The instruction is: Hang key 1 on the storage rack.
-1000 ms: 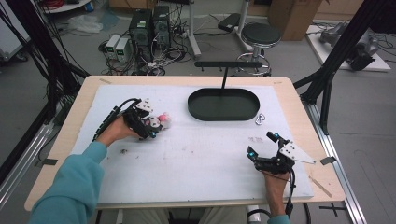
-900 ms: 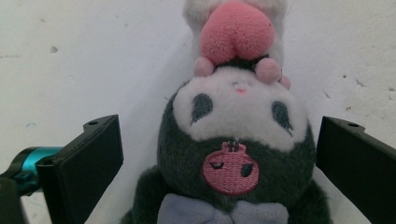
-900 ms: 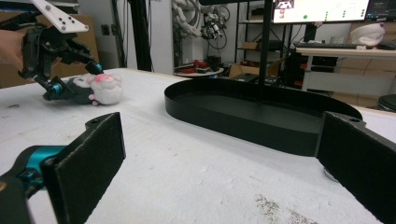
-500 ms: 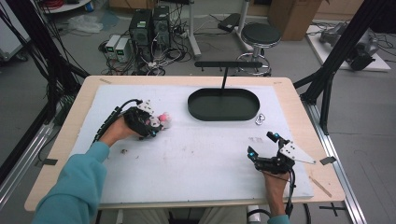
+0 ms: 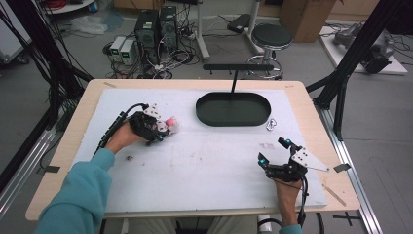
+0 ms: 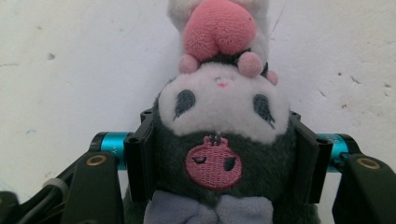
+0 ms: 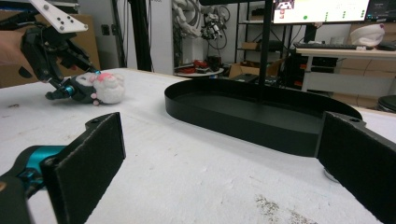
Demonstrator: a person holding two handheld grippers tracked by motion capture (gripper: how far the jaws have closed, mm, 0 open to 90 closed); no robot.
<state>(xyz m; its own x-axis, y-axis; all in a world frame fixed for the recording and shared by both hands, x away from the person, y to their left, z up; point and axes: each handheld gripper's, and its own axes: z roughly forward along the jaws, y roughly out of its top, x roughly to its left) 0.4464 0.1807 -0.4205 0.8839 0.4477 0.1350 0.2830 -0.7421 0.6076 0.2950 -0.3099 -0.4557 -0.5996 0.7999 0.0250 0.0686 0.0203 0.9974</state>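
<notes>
On the white mat point(image 5: 195, 165), at its left, the left gripper point(image 5: 163, 130) has just closed its jaws on the plush point(image 6: 219, 140), pads pressing its dark sides. The toy lies flat: grey body, white face, pink nose patch, pink ears; its lower half is cut off. Right of it sits the black oval tray point(image 5: 233, 108), with a small metal clip point(image 5: 271, 125) just beside. The right gripper point(image 5: 273, 150) rests with jaws wide apart, holding nothing.

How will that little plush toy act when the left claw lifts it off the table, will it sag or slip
The plush toy is fuzzy and stuffed, so it probably squashes rather than slips; the left claw, whose jaws have just closed, already dents its sides. It looks light. Its pink-topped head pokes past the pads unsupported, so it may droop.
</notes>
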